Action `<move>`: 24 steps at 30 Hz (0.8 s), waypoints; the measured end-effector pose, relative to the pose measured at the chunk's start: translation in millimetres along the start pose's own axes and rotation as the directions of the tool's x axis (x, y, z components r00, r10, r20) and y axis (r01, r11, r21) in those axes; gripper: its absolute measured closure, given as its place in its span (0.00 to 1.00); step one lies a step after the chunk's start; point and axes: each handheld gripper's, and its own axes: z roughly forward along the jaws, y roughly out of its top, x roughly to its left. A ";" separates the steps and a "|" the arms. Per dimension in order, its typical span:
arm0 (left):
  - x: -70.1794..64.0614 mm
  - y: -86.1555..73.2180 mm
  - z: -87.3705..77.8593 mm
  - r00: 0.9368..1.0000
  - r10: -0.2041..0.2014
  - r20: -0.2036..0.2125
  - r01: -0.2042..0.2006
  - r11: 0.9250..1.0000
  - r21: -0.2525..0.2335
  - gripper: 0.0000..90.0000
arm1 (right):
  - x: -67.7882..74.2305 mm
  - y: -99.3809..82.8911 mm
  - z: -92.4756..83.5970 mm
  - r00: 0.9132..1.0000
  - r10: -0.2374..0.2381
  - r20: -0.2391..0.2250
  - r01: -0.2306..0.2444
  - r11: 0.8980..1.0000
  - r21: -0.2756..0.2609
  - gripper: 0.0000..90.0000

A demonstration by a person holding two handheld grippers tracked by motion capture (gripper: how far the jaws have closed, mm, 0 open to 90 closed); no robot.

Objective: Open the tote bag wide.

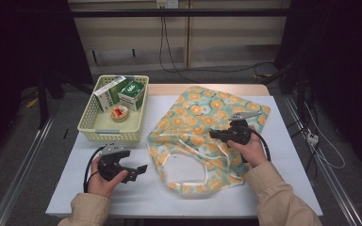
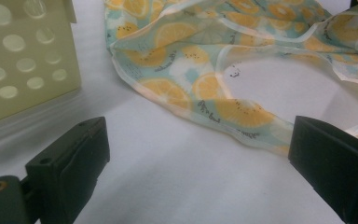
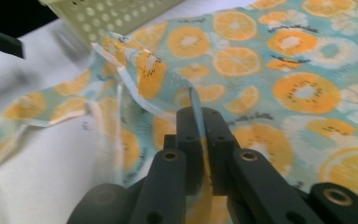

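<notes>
Small dark writing on bag (image 2: 205, 88), unreadable.

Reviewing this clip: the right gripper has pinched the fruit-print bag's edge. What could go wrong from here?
1. The right gripper is shut on just a thin strip of the bag, so the slick film may slip out when pulled.
2. The left gripper is open, beside the bag, not holding it; the whole bag may drag instead of opening.
3. The basket sits close by; a dragged bag could nudge it.
</notes>
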 end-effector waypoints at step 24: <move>-0.8 3.3 4.0 1.000 0.015 0.009 -0.015 1.000 0.003 0.06 | 49.6 -9.5 -2.9 0.987 -0.164 0.004 0.163 0.983 0.081 0.56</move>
